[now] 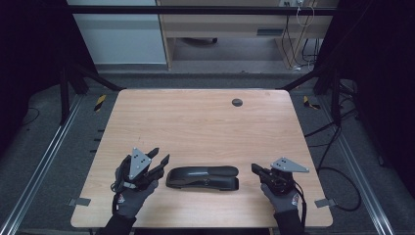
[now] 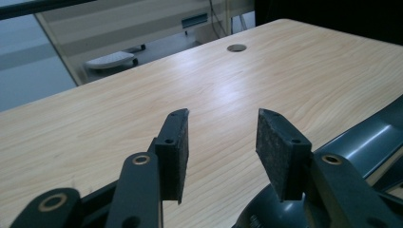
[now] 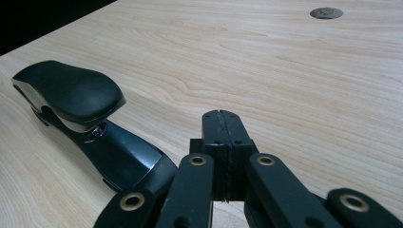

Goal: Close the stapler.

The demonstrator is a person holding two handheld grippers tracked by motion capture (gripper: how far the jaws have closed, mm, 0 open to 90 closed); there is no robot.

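Observation:
A large black stapler [image 1: 202,177] lies flat on the wooden table [image 1: 195,122] near its front edge, lengthwise between the two hands. My left gripper [image 1: 159,159] hovers just off the stapler's left end, jaws open with only bare wood between the pads [image 2: 173,152]. In the left gripper view the stapler [image 2: 370,142] sits beside the right jaw, at the lower right. My right gripper [image 1: 255,169] rests a short way off the stapler's right end, its jaws shut with nothing between them [image 3: 222,116]. The stapler's rounded head [image 3: 71,92] shows to the left of that gripper. Both hands wear dark gloves.
A round cable hole [image 1: 237,102] sits in the table's far middle. A pale wooden cabinet [image 1: 235,24] stands beyond the far edge. Cables [image 1: 337,142] trail on the floor to the right. Metal rails run along both sides of the table.

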